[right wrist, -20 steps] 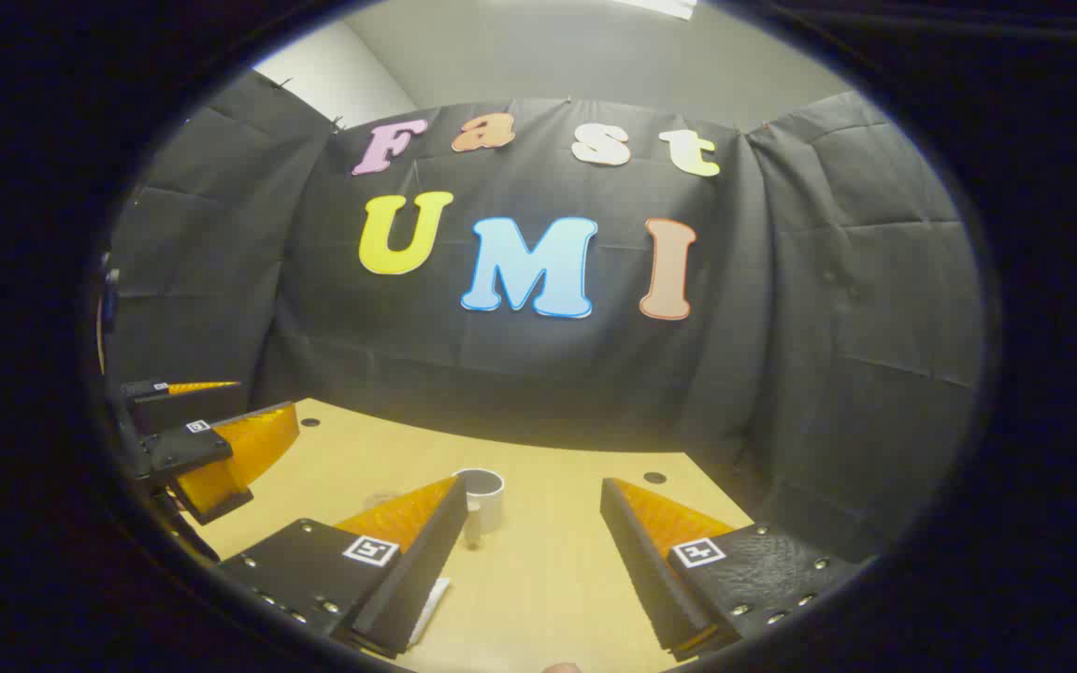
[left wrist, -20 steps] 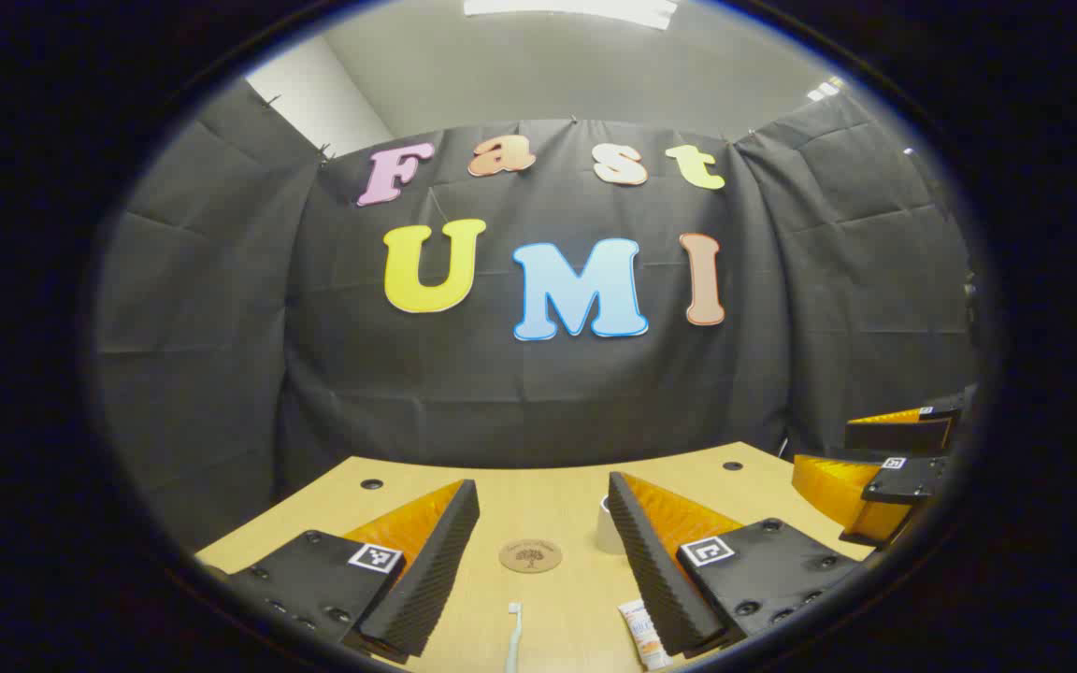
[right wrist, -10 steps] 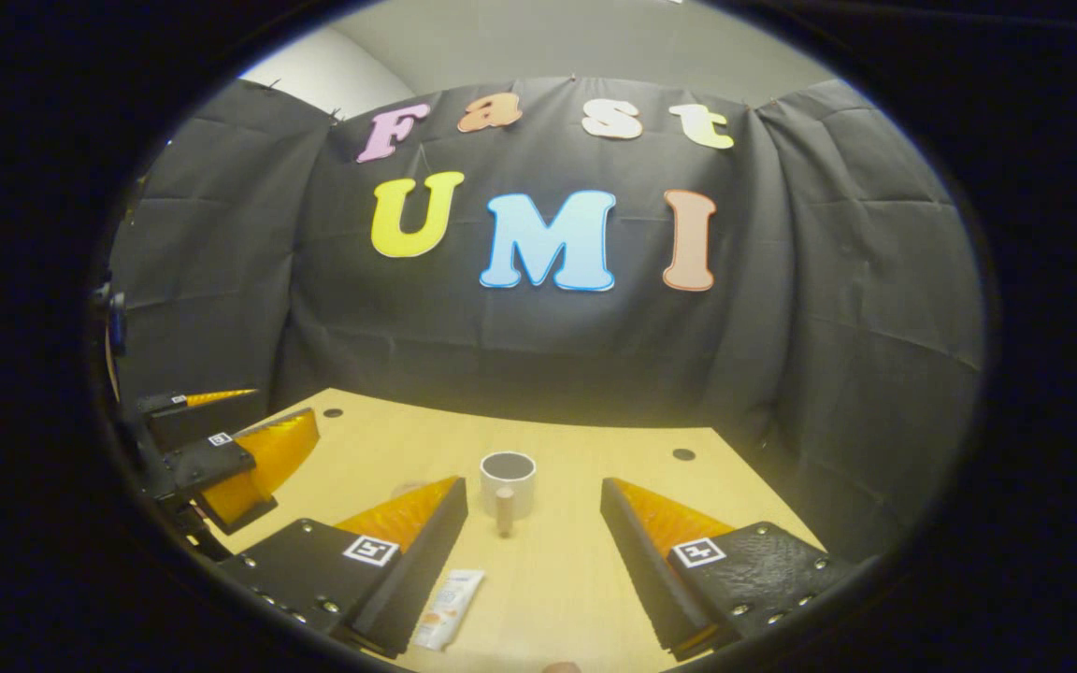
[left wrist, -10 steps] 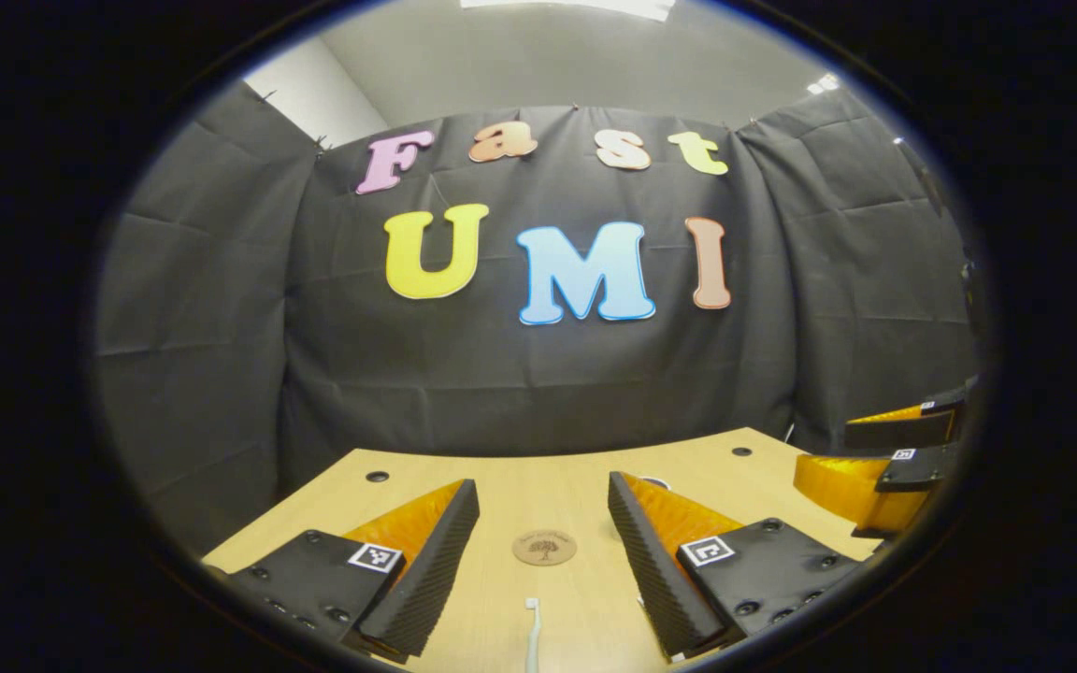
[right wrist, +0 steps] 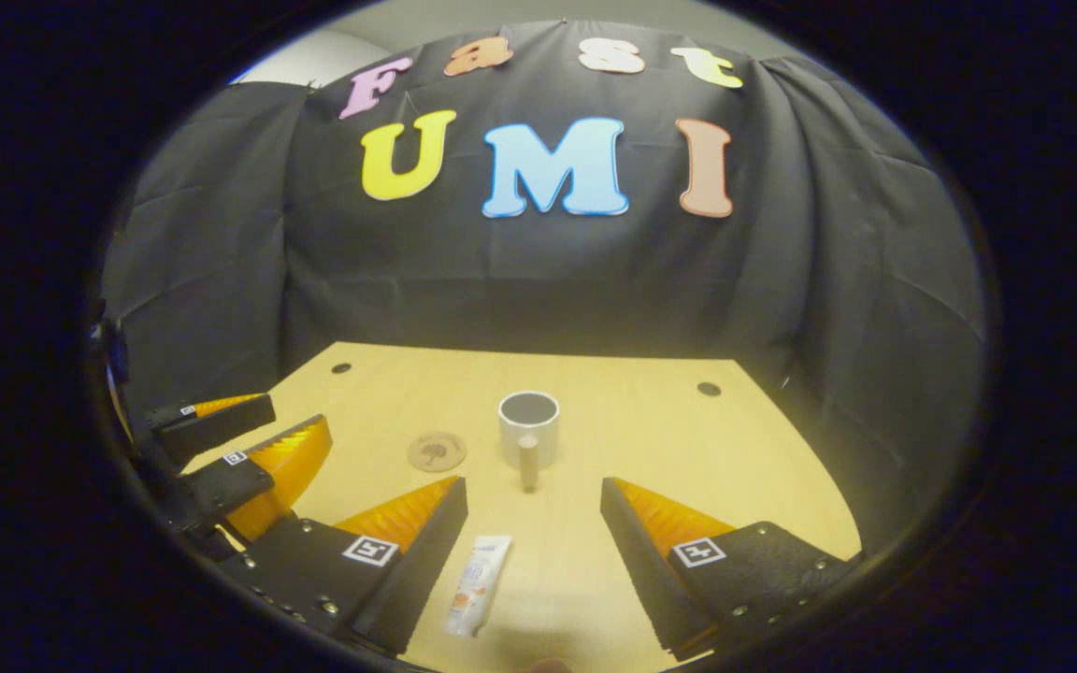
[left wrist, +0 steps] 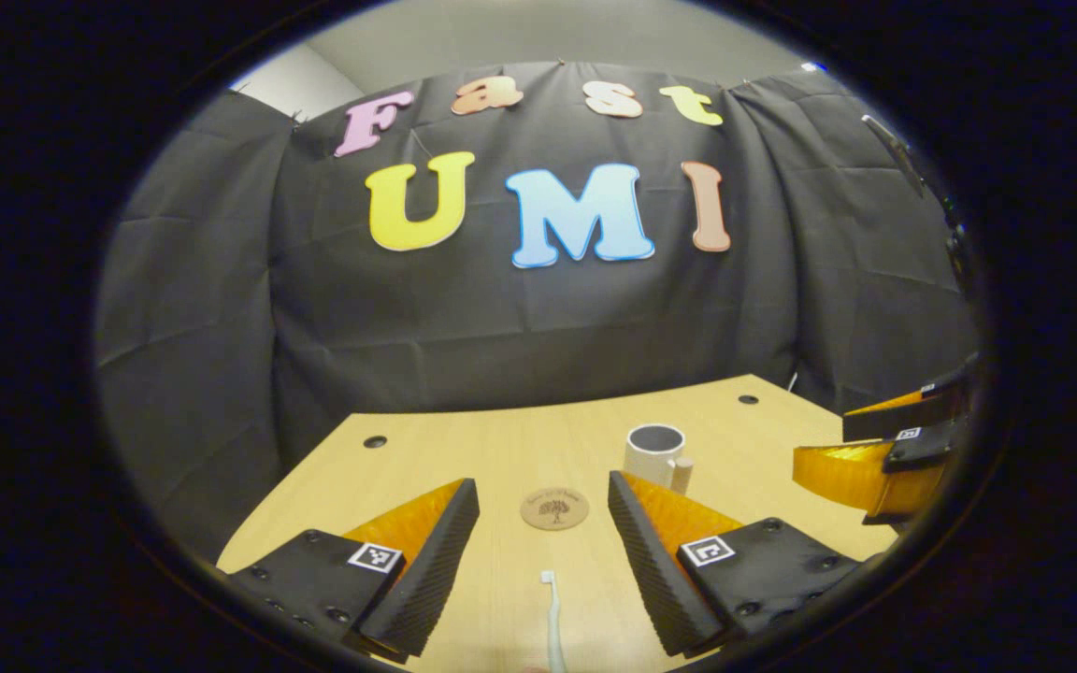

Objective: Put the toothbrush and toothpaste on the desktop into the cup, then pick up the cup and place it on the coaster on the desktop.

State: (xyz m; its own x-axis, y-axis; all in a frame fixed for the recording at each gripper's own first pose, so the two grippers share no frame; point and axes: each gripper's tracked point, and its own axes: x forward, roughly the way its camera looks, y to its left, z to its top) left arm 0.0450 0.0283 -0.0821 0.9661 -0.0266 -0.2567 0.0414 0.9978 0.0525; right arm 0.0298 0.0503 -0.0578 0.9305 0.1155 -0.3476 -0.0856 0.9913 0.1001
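In the left gripper view my left gripper (left wrist: 543, 505) hangs open over the wooden desk. A white toothbrush (left wrist: 552, 622) lies between its fingers, close to the camera, with the round brown coaster (left wrist: 554, 508) just beyond. The white cup (left wrist: 656, 453) stands upright behind the right finger. In the right gripper view my right gripper (right wrist: 534, 505) is open too. A white and orange toothpaste tube (right wrist: 477, 597) lies flat beside its left finger. Ahead stands the cup (right wrist: 529, 434), its handle toward me, with the coaster (right wrist: 437, 451) to its left. The left gripper (right wrist: 239, 458) shows at the far left.
The desk (right wrist: 669, 449) has small round cable holes near its far corners (right wrist: 709, 389). Black cloth walls close it in at the back and on both sides. The right gripper (left wrist: 884, 458) hovers at the right edge of the left gripper view.
Both cameras have tilted down and risen, so more of the desk shows. The cup, coaster, toothbrush and toothpaste have come into fuller view. Both grippers stayed open.
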